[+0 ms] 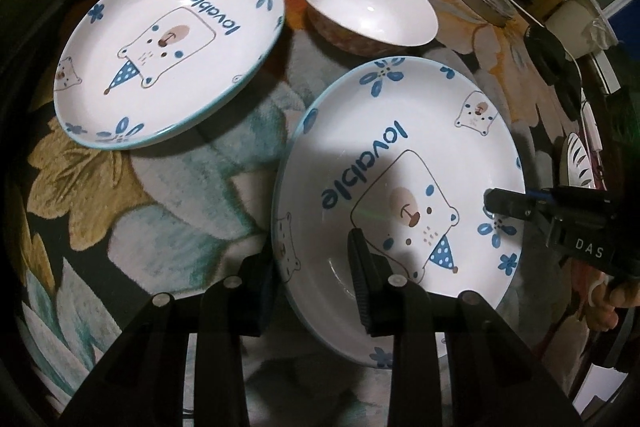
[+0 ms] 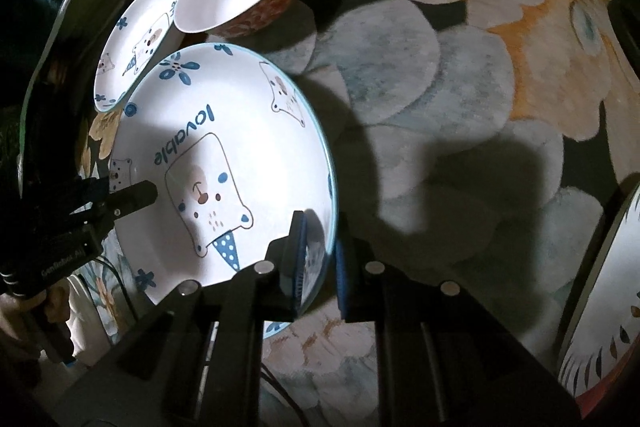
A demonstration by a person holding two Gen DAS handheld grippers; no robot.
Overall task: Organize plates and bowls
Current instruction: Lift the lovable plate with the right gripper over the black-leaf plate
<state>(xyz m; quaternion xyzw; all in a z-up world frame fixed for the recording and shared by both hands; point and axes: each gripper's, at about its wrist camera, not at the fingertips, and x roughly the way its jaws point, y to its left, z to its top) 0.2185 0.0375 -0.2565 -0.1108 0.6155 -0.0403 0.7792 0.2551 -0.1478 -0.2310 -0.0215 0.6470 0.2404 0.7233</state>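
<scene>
Plate with the bear print sits gripped at opposite rims: left gripper and right gripper both straddle its edge, narrow. Lifting looks underway; next, carry it level onto its twin beside the bowls.

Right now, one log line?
left hand-held gripper: straddles near plate rim | right hand-held gripper: straddles opposite rim | far plate: on mat

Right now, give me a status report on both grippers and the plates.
Left gripper and right gripper each straddle the near bear plate rim, not clearly clamped. Second bear plate sits apart. Three bowls behind, nearest bowl beside the plate.
</scene>
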